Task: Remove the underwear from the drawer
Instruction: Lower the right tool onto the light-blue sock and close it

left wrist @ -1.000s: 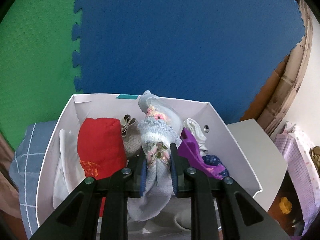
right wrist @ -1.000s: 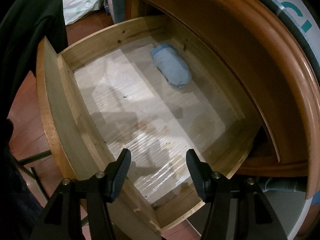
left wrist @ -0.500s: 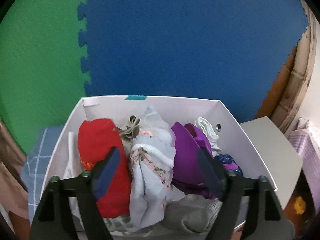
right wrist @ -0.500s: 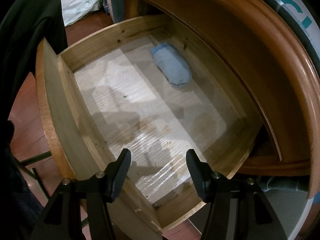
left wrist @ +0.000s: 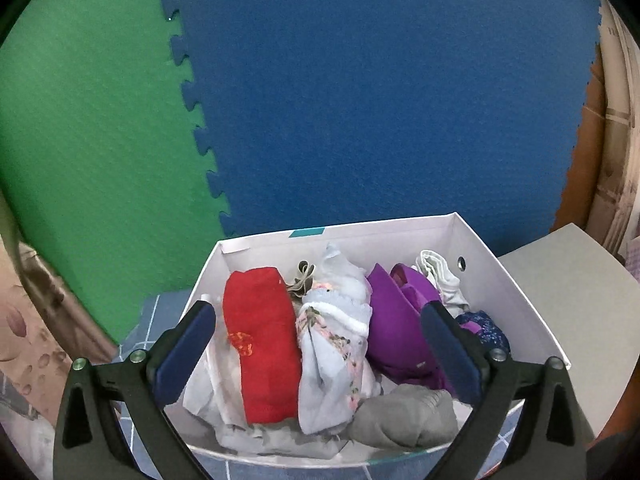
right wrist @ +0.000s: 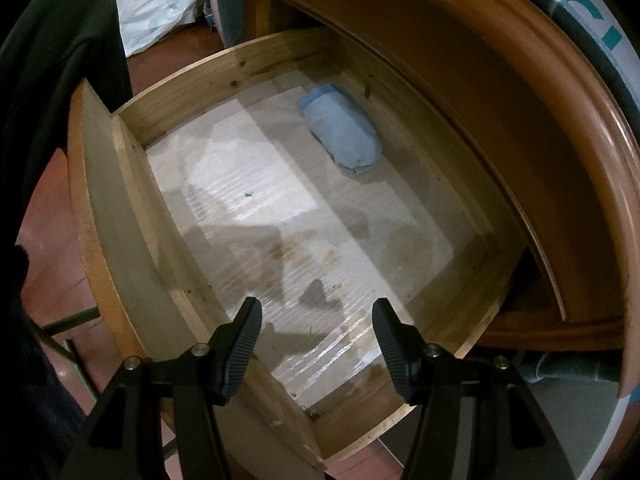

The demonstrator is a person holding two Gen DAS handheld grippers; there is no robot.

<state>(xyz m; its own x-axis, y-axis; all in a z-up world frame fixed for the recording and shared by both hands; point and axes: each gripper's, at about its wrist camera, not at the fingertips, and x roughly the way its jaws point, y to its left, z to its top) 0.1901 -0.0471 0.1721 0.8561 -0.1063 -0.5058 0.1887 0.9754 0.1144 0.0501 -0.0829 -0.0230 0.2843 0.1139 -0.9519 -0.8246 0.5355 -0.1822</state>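
1. left wrist view: my left gripper (left wrist: 316, 344) had been clamped on the pale floral underwear (left wrist: 332, 344) a second before; at this moment its jaws were opening, spread about as wide as they go, with nothing pressed between the pads.
2. that floral piece lay ahead of my left fingertips and below them, dropped into the white box (left wrist: 516, 280), squeezed between the red piece (left wrist: 260, 344) toward my left finger and the purple piece (left wrist: 394, 328) toward my right finger. a grey bundle (left wrist: 404, 416) sat nearest me, under the jaws.
3. my left hand had also pulled back and tipped up a little, so the box sat lower in view than before. i judged this delivery finished.
4. right wrist view: my right gripper (right wrist: 316, 344) had not moved or changed; its jaws stood partly apart, empty, pointing steeply down over the near end of the open drawer (right wrist: 132, 240).
5. one light blue rolled underwear (right wrist: 342, 134) lay well ahead of my right fingertips, toward the drawer's far end and slightly to the right finger's side, close to the cabinet-side wall.
6. the rest of the drawer floor showed only its liner, so i judged that blue roll the last piece to fetch.
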